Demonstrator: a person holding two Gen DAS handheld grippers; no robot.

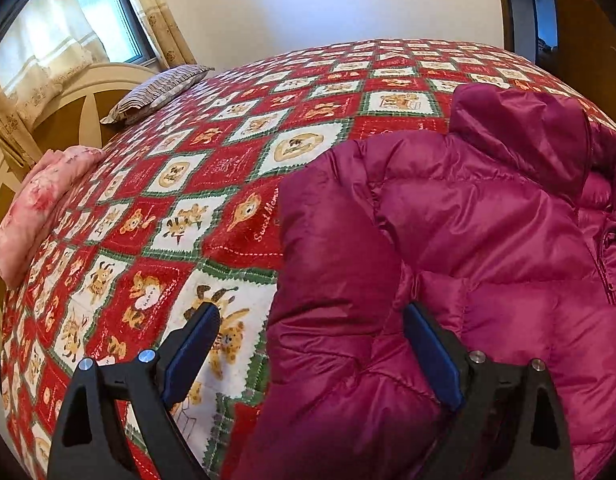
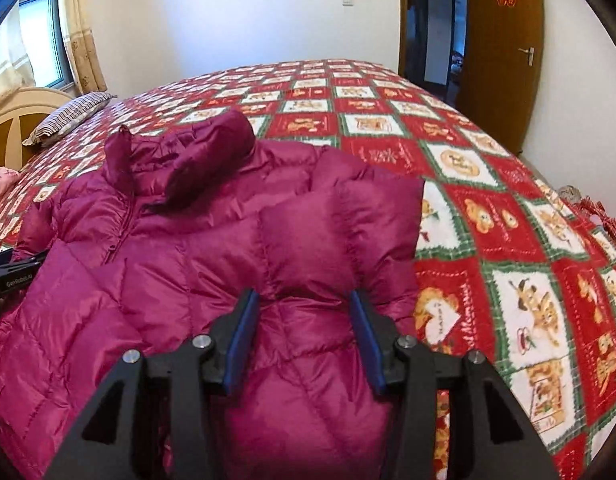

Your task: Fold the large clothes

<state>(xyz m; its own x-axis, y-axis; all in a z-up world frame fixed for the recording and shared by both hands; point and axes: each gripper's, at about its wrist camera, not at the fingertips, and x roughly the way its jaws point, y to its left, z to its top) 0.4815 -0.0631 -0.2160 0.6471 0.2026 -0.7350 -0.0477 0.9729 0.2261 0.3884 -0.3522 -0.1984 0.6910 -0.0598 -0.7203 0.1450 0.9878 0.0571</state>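
A magenta puffer jacket (image 1: 468, 240) lies on the bed, front up, hood toward the far side; it also shows in the right wrist view (image 2: 196, 240). Its sleeves (image 1: 328, 260) (image 2: 340, 232) lie folded over the body. My left gripper (image 1: 312, 316) is open, its jaws wide apart around the jacket's left sleeve and edge. My right gripper (image 2: 302, 300) is open, jaws straddling a bulge of the right sleeve. The left gripper's body (image 2: 12, 276) shows at the jacket's far left edge in the right wrist view.
A red quilt with bear patches (image 1: 212, 168) (image 2: 508, 216) covers the bed. A striped pillow (image 1: 160, 92) and pink bedding (image 1: 40, 208) lie by the headboard. An open wooden door (image 2: 504, 52) stands at the right.
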